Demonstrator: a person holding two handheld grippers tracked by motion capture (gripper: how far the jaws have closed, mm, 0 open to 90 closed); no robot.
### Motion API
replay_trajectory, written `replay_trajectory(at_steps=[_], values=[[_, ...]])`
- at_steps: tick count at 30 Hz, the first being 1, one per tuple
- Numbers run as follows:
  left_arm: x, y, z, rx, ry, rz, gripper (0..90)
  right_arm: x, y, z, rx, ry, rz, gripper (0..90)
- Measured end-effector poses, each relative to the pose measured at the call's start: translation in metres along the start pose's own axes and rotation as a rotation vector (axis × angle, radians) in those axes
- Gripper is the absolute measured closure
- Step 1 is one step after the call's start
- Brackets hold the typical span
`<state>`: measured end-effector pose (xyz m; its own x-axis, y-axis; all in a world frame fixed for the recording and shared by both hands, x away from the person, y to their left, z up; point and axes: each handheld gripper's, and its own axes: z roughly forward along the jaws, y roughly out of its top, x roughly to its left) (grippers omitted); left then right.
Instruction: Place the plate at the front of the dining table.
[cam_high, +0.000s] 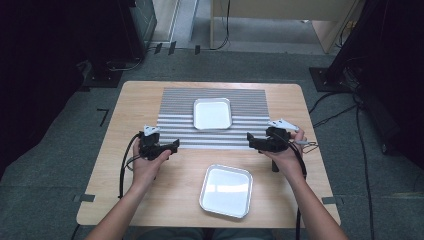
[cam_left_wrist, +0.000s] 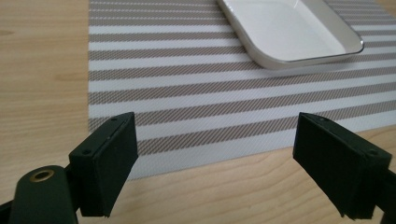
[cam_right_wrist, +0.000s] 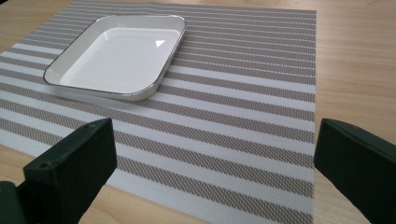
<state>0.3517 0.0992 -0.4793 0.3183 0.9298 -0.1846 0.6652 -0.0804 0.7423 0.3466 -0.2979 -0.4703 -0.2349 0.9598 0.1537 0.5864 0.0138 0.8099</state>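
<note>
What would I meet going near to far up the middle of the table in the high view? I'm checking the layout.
Metal tray → bare wooden table → striped placemat → white dish on the placemat.

I'm in a lab: grey carpet (cam_high: 60, 165), taped floor marks (cam_high: 102, 116), trailing cables (cam_high: 362, 150), one wooden table (cam_high: 150, 90).

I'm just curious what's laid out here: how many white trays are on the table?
2. One white tray sits on the striped mat toward the far side of the table. The other tray rests on the bare wood near the person's edge, between the forearms. Nothing seems hidden.
</note>
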Motion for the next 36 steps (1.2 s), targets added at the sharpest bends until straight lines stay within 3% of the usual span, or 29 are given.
replay_trajectory(at_steps=[13, 22, 36], values=[[0.018, -0.023, -0.018, 0.025, 0.027, -0.001, 13.9, -0.031, -0.036, -0.036, 0.0, -0.012, 0.06, 0.0], [0.027, -0.033, -0.027, 0.026, 0.03, -0.011, 13.9, -0.045, -0.051, -0.058, -0.008, -0.044, 0.061, 0.0], [0.059, -0.062, -0.048, 0.032, 0.067, -0.051, 13.9, -0.058, -0.075, -0.085, 0.003, -0.092, 0.038, 0.0]])
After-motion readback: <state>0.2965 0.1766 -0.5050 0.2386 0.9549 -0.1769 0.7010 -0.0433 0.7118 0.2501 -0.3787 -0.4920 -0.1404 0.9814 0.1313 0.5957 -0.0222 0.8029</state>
